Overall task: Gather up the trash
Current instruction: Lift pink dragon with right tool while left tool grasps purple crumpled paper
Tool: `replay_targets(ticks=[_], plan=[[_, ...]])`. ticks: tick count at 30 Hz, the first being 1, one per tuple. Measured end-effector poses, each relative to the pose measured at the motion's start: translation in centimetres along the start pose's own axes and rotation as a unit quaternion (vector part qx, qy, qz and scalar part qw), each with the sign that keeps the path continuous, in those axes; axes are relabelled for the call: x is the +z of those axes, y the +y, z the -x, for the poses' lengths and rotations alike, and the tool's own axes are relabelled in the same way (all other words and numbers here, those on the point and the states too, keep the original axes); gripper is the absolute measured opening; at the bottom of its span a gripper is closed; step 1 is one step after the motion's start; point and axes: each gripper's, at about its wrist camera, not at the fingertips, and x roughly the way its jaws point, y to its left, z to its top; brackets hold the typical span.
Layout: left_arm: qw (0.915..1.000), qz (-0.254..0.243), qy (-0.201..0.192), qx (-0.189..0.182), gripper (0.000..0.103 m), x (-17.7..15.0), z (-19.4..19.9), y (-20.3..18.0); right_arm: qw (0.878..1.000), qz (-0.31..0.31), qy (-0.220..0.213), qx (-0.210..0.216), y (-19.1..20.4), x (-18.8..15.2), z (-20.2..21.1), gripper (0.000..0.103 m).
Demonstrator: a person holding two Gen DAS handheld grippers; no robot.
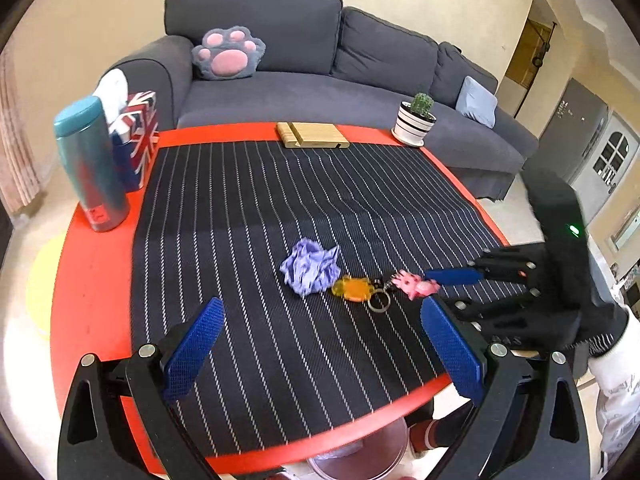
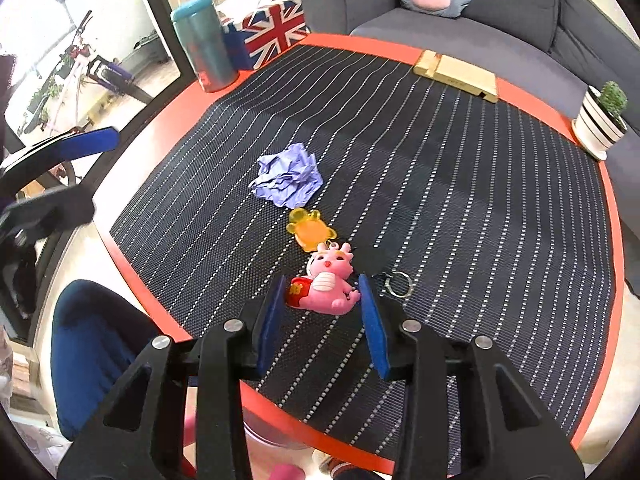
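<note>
the right tongs (image 2: 322,312) sit low over the near edge of the tabletop (image 2: 520,92), jaws partly open with the pink dragon charm (image 2: 330,286) lying between the blue pads (image 2: 272,320). whether the pads touch the charm i cannot tell; it looks to rest on the striped mat (image 2: 440,200) with a sliver of gap at each side. the charm is chained to a yellow bear charm (image 2: 310,230) and a key ring (image 2: 398,284) (all one keychain, it seems).

the trash, a crumpled purple paper (image 2: 286,180), lies near the middle of the mat, just beyond the bear charm and touching or nearly touching it. nothing grips it.

the left tongs (image 1: 320,352) hover wide open above the near side of the mat, holding nothing, with the paper (image 1: 310,266) ahead between the lines of their fingers. from this side the right tongs (image 1: 444,292) come in from the right, one blue pad above the dragon (image 1: 416,283) and one below.

along the far rim stand a teal bottle (image 1: 90,164), a union jack tissue box (image 1: 136,140), a wooden block (image 1: 312,134) and a potted cactus (image 1: 416,120). a grey sofa (image 1: 320,80) with a paw cushion (image 1: 228,54) sits behind.
</note>
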Motion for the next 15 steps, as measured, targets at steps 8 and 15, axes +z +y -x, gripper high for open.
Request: replay_targets(ticks=[8, 15], plan=[[0.9991, 0.001, 0.041, -0.009, 0.095, 3.3, -3.6, -0.3, 1.000, -0.016, -0.014, 0.002, -1.8, -0.3, 1.6, 0.037], [0.9955, 0.007, 0.094, -0.004, 0.095, 5.0, -7.6, -0.1, 0.999, -0.027, -0.024, 0.003, -2.9, -0.6, 2.7, 0.037]])
